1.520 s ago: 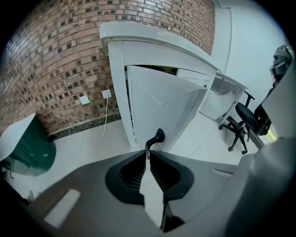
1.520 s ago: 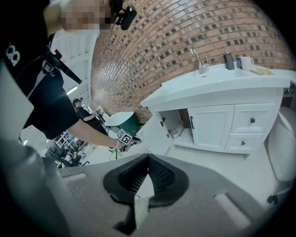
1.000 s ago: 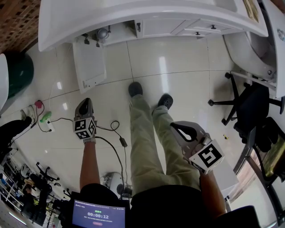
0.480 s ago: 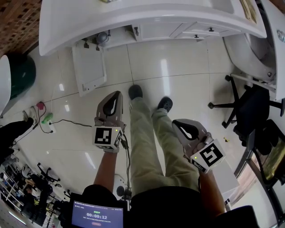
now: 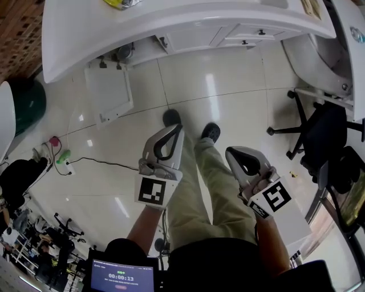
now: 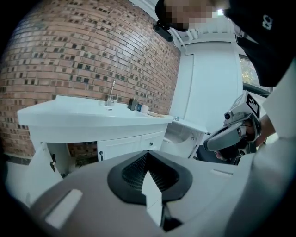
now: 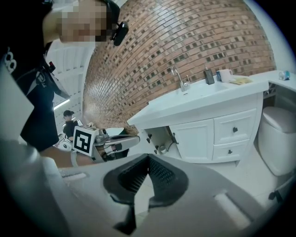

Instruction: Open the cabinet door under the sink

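Note:
The white sink counter point(image 5: 171, 17) runs along the top of the head view. Under it, the left cabinet door point(image 5: 108, 91) stands swung open, with a pipe point(image 5: 122, 53) showing inside the opening. Beside the opening is a closed door point(image 5: 191, 39). My left gripper point(image 5: 173, 130) hangs shut and empty above the floor, by the person's left leg and well short of the cabinet. To its right, my right gripper point(image 5: 232, 153) is shut and empty too. The open door point(image 6: 39, 159) shows in the left gripper view and the dark opening point(image 7: 159, 139) in the right gripper view.
A toilet point(image 5: 319, 57) stands right of the counter and a black office chair point(image 5: 322, 134) below it. A dark green bin point(image 5: 23, 97) sits at the left, with a power strip and cables point(image 5: 63, 162) on the tiled floor. The person's shoes point(image 5: 171, 117) face the cabinet.
My left gripper has swung right and forward, from the left floor area to beside the person's leg. The right gripper has barely moved. The cabinet door stays open.

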{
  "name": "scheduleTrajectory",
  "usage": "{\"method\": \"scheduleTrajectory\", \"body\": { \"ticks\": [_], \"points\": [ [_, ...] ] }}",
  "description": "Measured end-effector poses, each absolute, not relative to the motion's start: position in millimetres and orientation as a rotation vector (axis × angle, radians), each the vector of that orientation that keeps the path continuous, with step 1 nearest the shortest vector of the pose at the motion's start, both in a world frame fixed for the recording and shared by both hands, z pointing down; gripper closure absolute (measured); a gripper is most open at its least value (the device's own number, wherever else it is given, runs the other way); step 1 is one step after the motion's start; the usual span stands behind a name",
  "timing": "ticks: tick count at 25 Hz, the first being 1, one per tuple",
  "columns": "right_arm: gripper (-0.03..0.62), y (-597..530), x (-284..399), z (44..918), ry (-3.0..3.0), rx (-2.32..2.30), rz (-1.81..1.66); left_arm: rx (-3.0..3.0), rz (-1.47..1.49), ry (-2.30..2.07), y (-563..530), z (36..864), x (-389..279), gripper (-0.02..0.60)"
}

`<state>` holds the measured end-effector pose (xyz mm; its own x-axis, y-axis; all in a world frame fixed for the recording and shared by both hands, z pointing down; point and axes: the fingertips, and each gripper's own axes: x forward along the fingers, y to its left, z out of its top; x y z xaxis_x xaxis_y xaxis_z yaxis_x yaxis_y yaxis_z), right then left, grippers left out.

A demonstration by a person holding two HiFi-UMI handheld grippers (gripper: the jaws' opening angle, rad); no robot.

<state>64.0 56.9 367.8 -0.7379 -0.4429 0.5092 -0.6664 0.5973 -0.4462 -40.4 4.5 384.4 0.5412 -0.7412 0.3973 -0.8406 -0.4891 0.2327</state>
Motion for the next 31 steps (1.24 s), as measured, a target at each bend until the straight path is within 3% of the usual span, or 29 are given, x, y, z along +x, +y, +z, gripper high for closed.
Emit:
{"method": "scheduleTrajectory", "body": {
  "ticks": [8, 31],
  "points": [
    [0.603, 51.4, 78.5, 367.6, -2.472, 0.928, 0.879, 2.388, 0.365, -1.241, 9.5, 387.5, -22.8, 0.565],
    [0.603, 48.3, 59.9, 372.4, -2.474, 0.902, 0.899, 2.364, 0.365, -1.279, 4.2, 390.0, -50.4, 0.565]
  ]
}}
